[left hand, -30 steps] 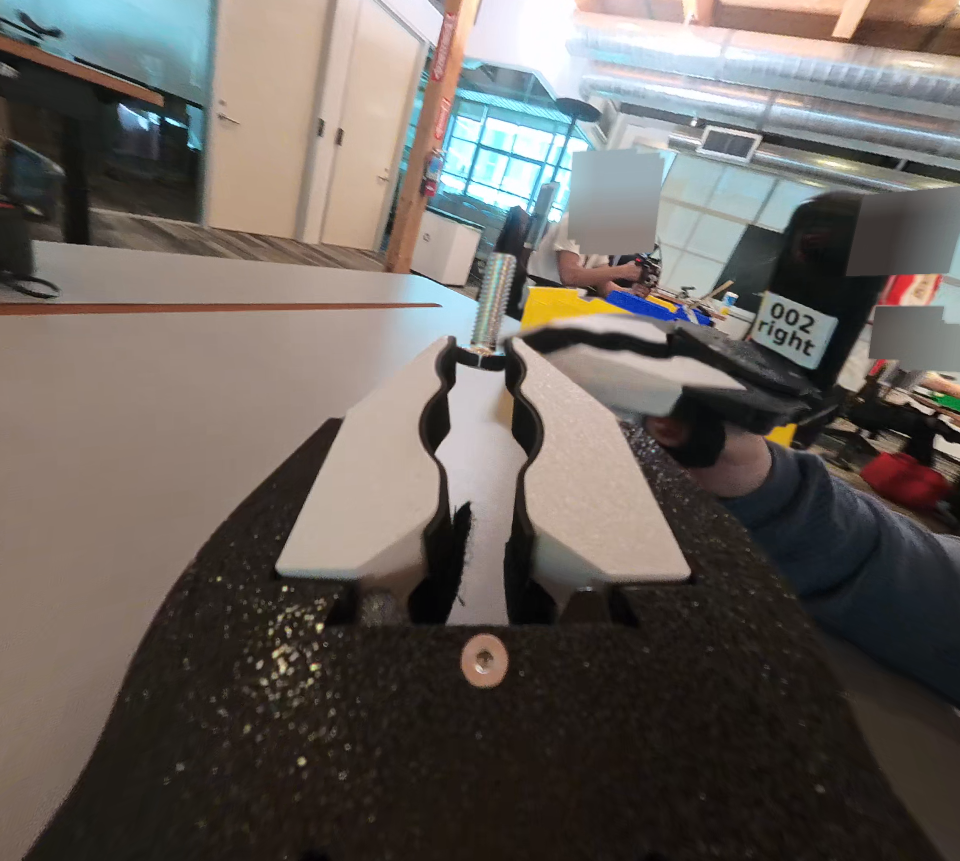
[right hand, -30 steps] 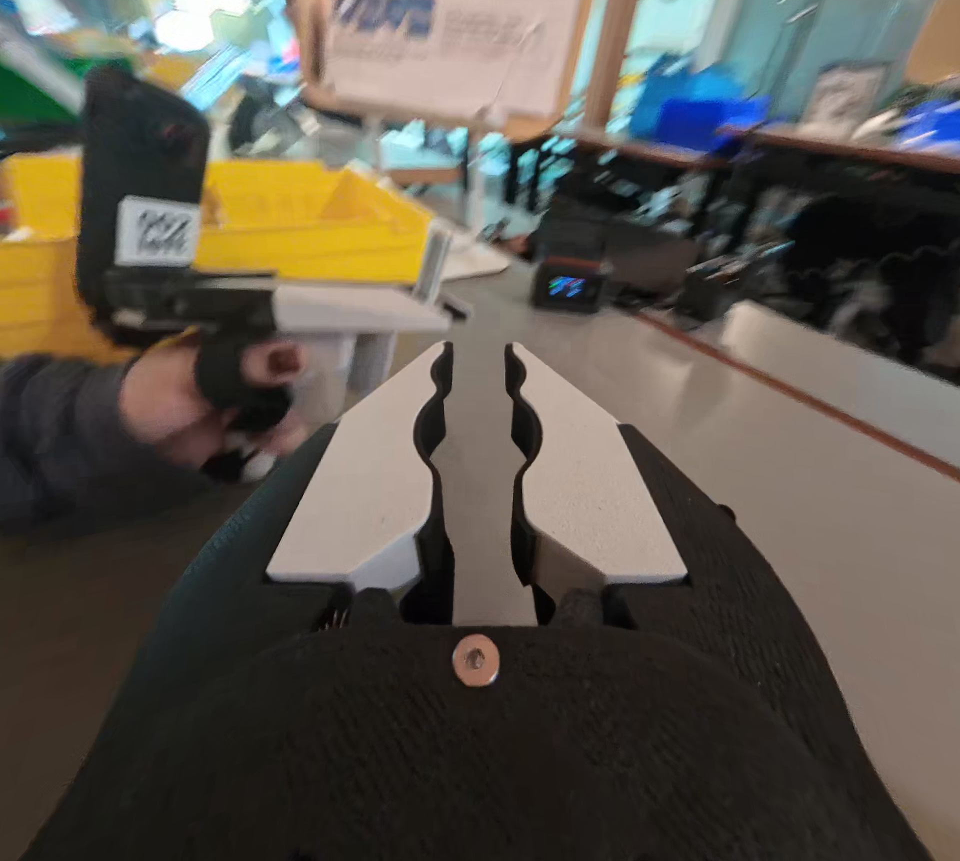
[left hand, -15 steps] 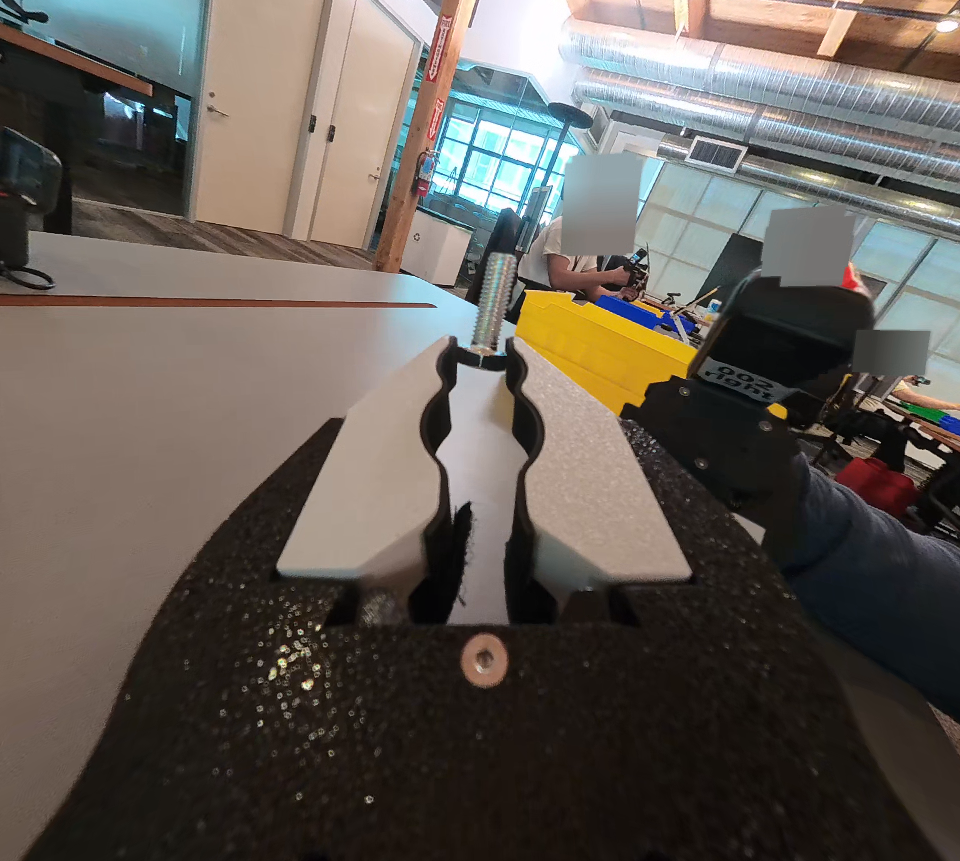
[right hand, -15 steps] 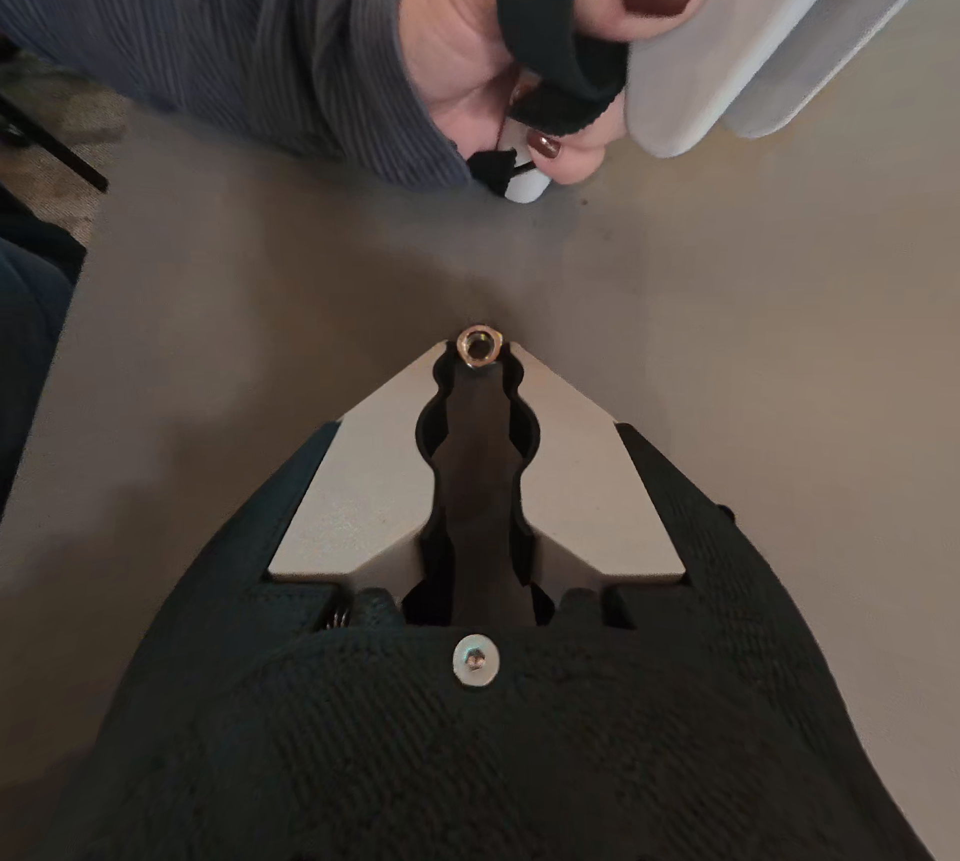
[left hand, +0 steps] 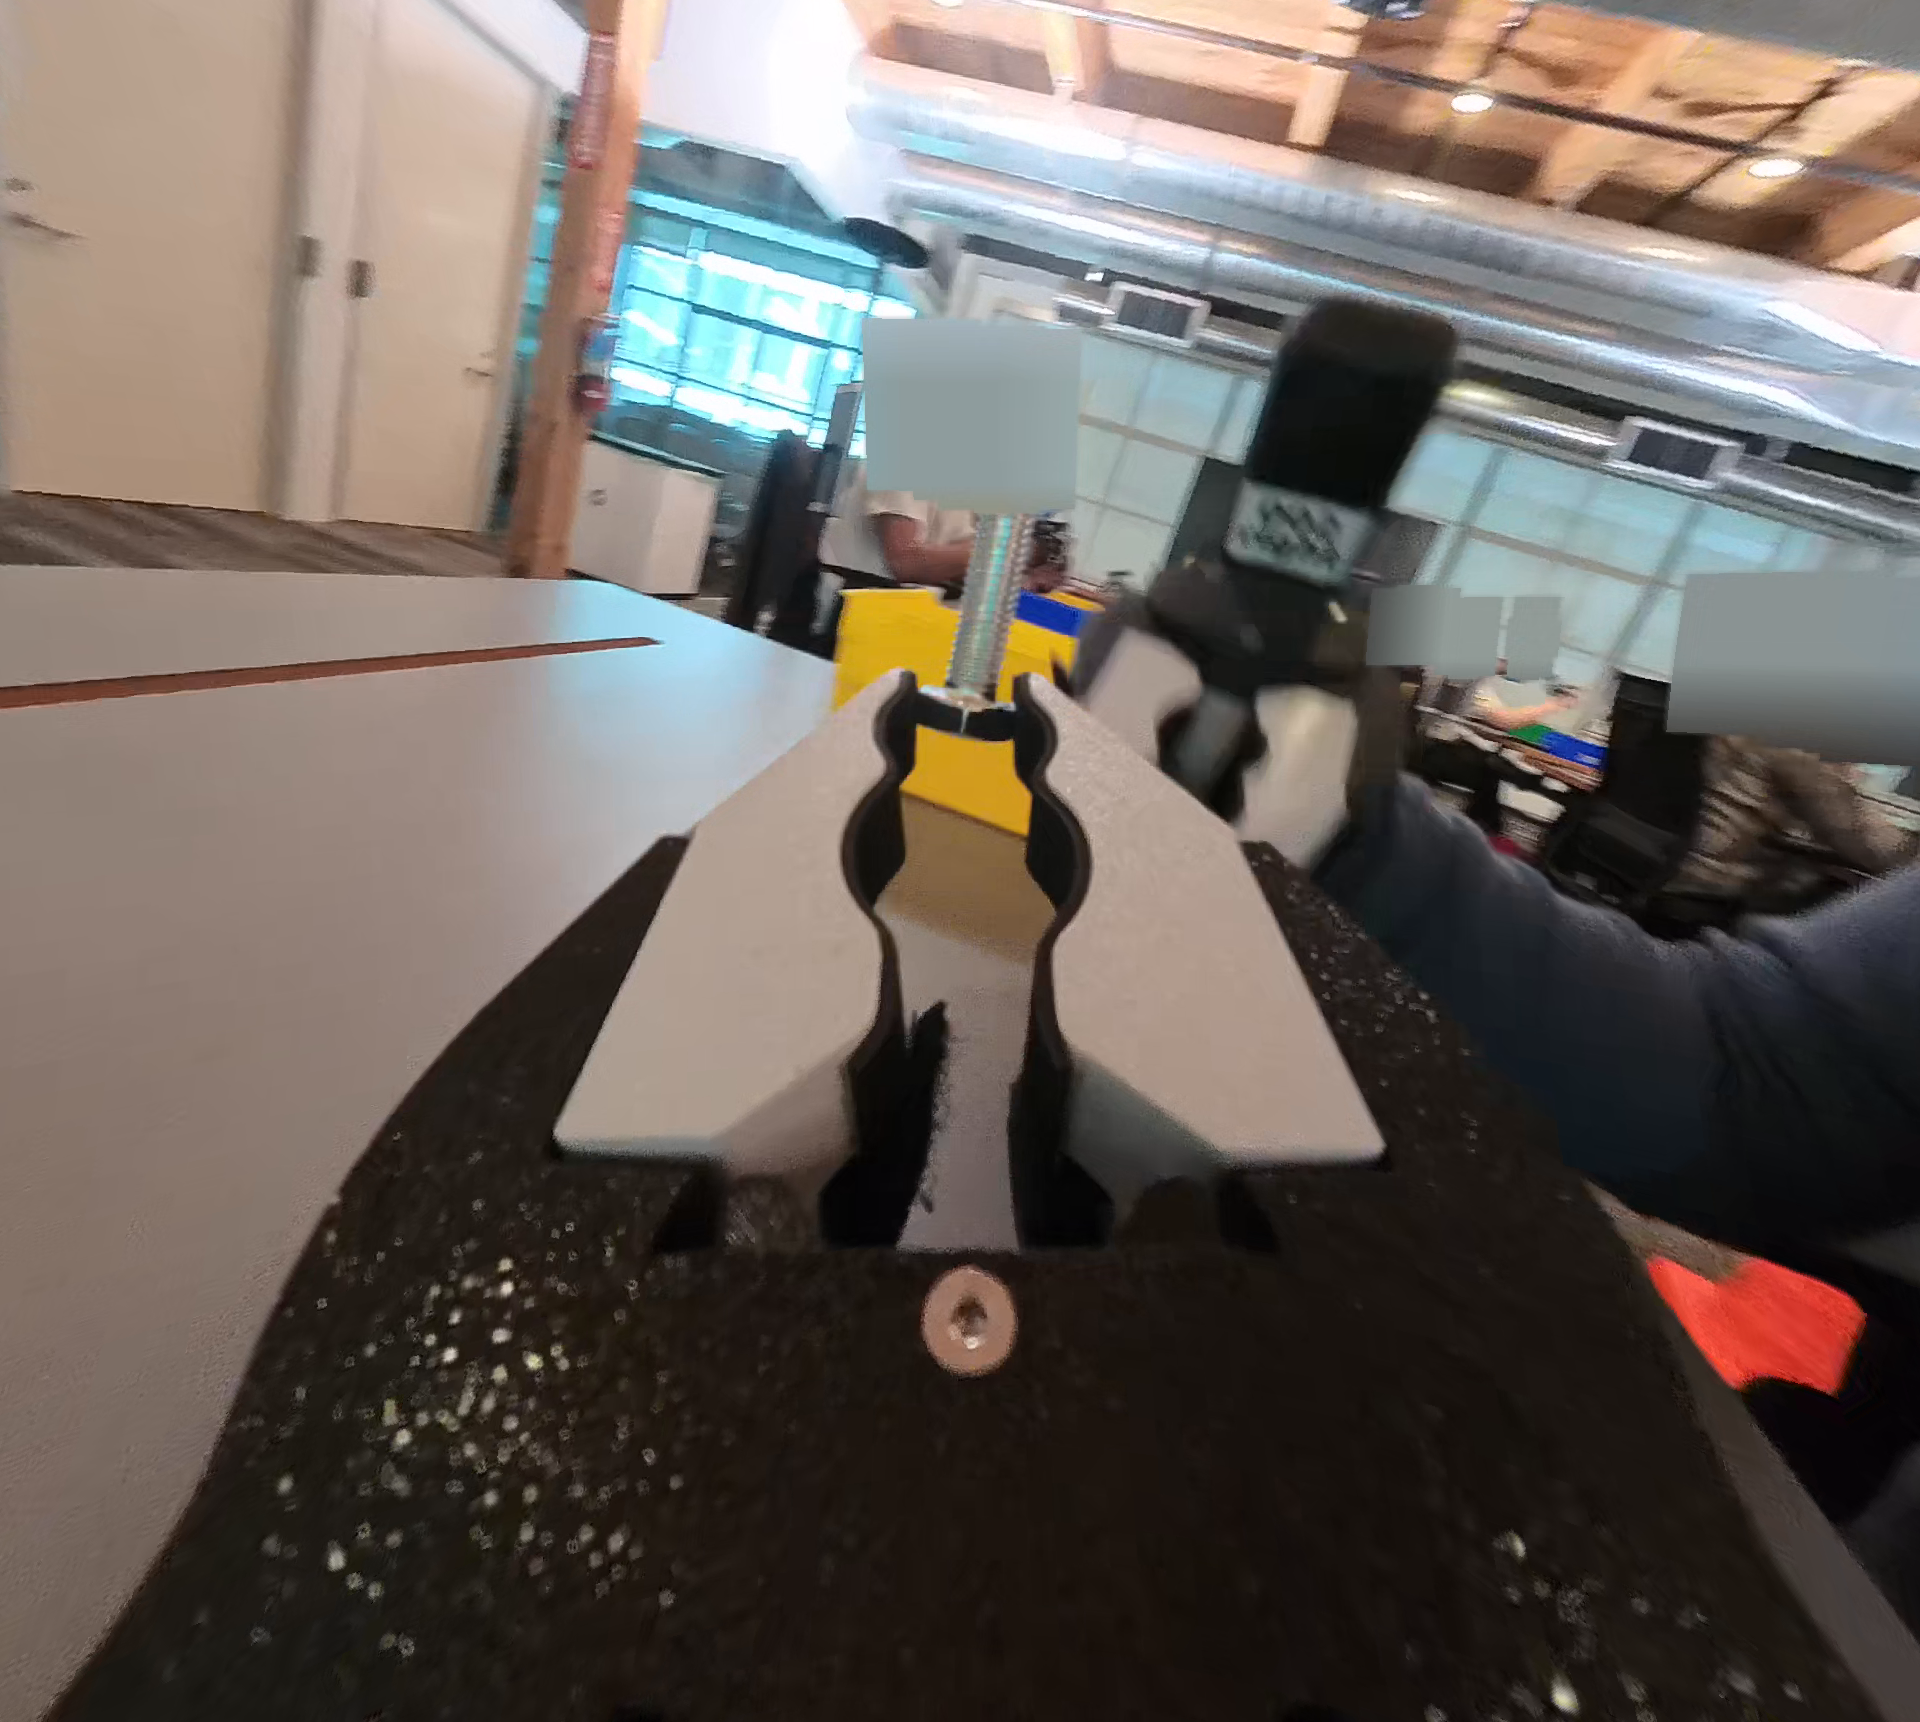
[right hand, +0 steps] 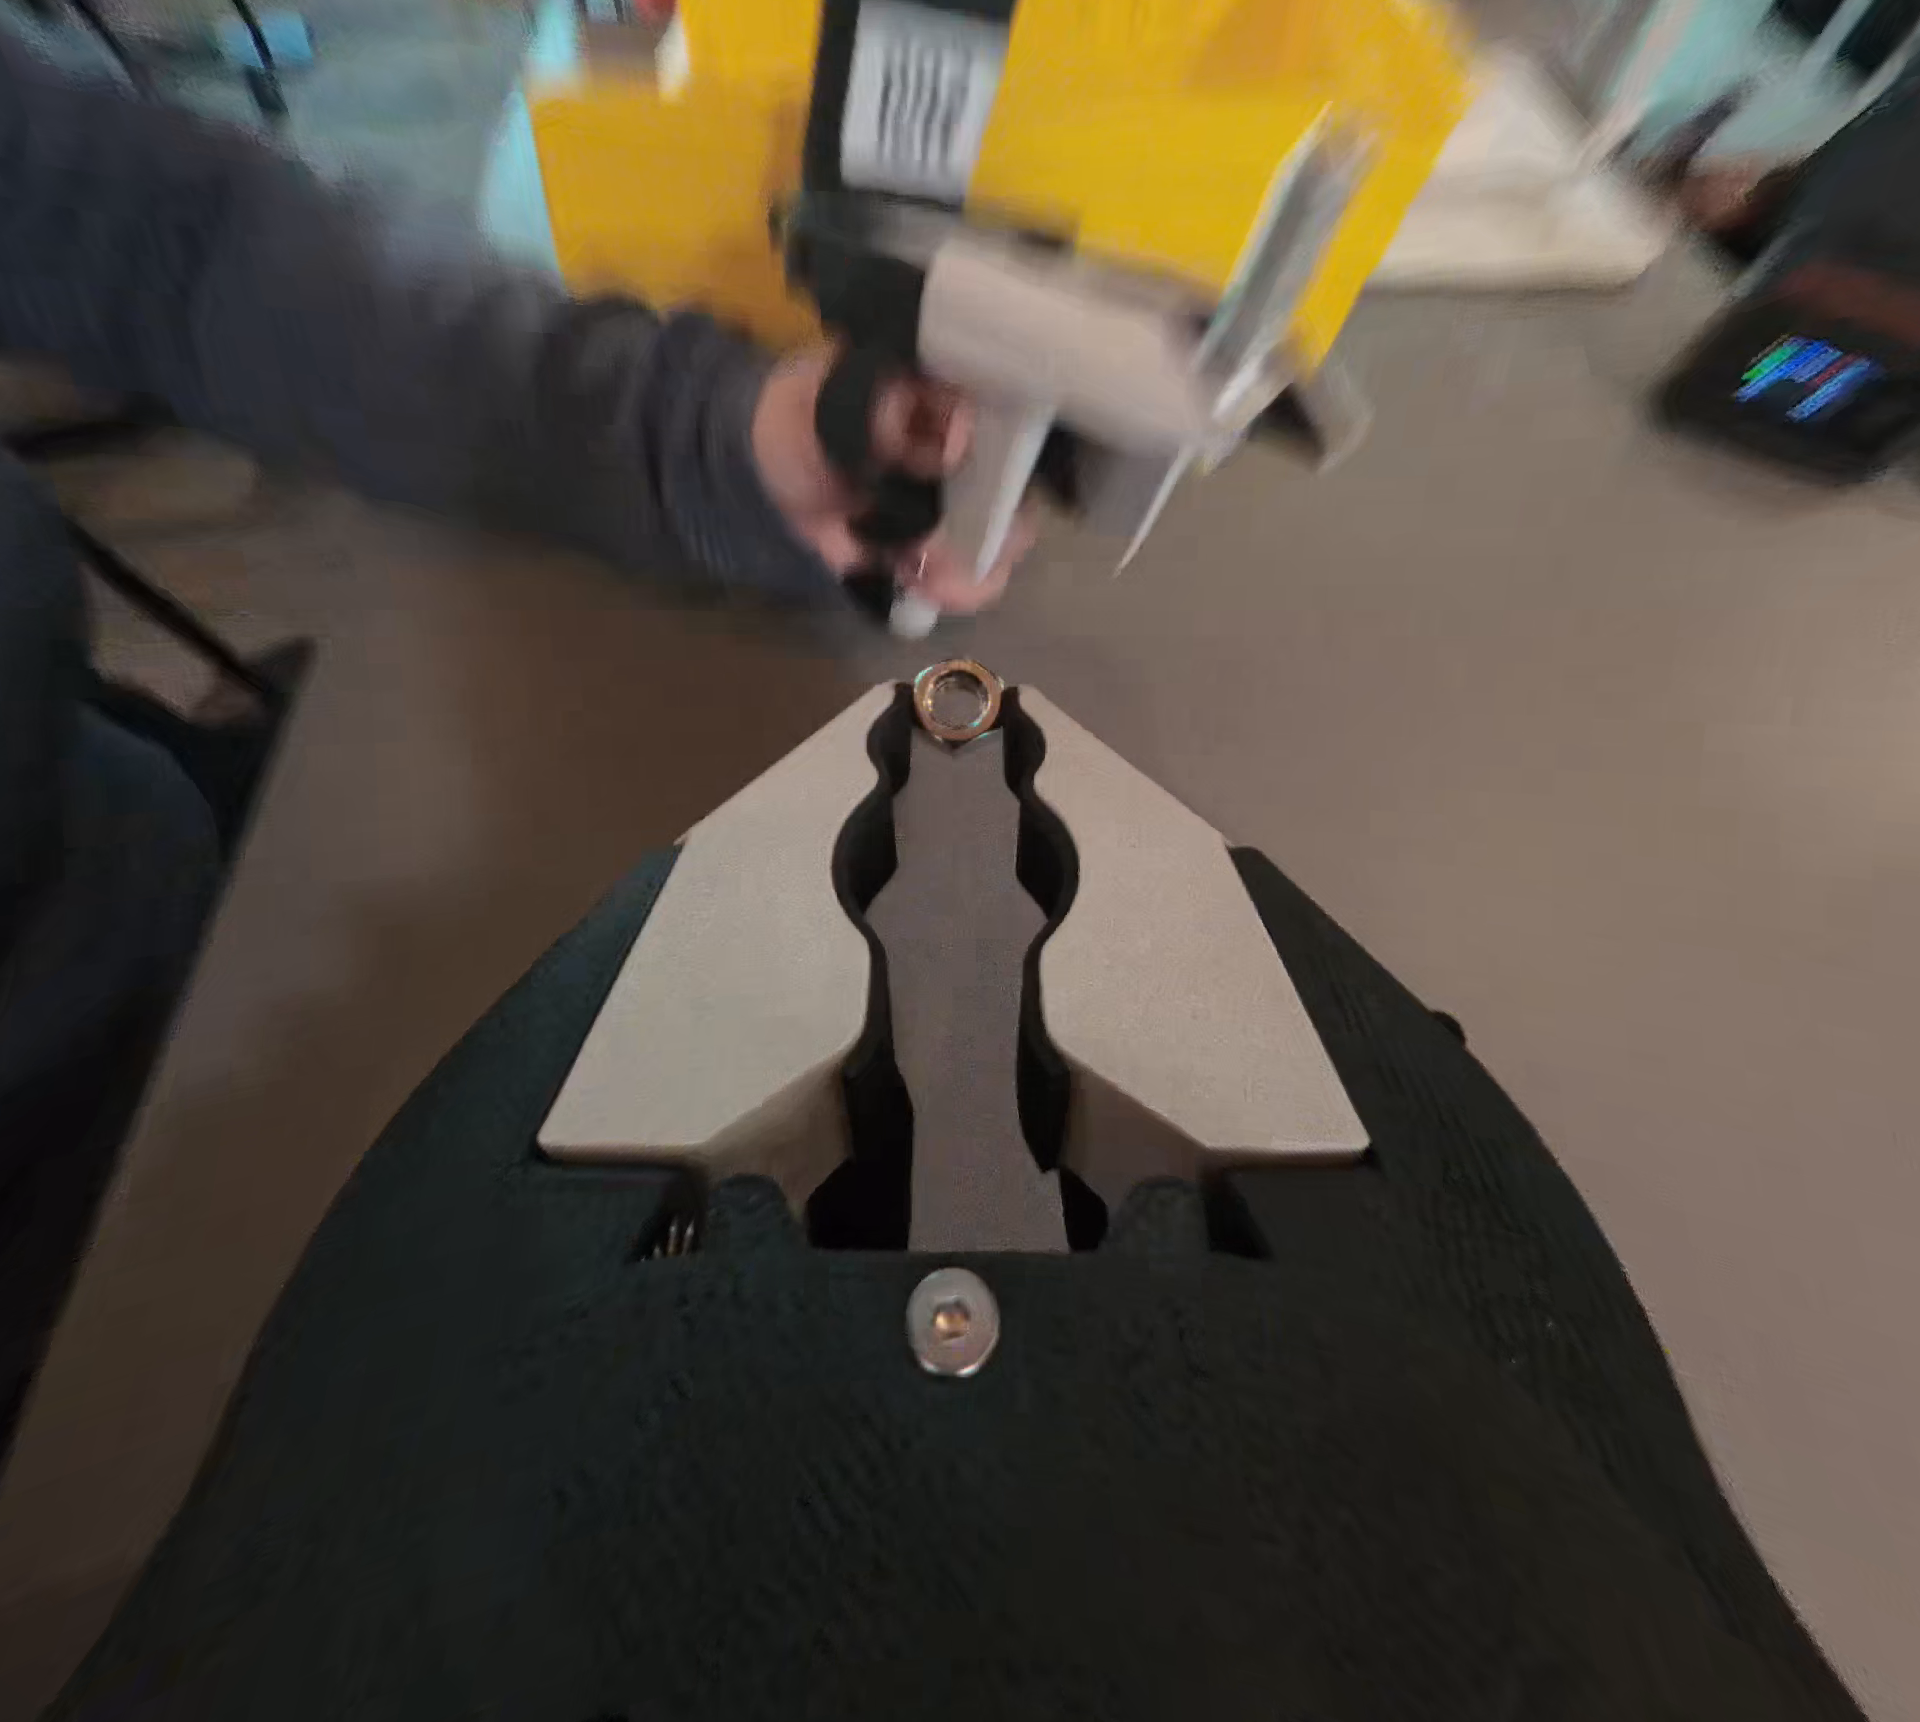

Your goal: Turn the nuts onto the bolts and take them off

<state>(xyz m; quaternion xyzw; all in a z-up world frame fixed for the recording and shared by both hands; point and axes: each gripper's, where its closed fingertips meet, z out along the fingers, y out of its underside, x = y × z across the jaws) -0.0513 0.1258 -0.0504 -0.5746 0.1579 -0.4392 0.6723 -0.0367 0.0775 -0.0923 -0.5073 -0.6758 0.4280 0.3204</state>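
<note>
Two grips: left gripper [left hand: 964, 708] clamped on bolt [left hand: 982, 607] head; right gripper [right hand: 957, 704] pinching nut [right hand: 957, 702] at its tips.
Risk: tip-held nut could tilt and cross-thread, or slip down to the tabletop [right hand: 1455, 737].

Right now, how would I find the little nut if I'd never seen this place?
Start at the grey tabletop in the right wrist view, then find the right gripper with its pale grey fingers on a black body. Pinched between the very fingertips is the small shiny metal hexagonal nut, its round hole facing you. It's the only ring-shaped metal piece there.
</note>
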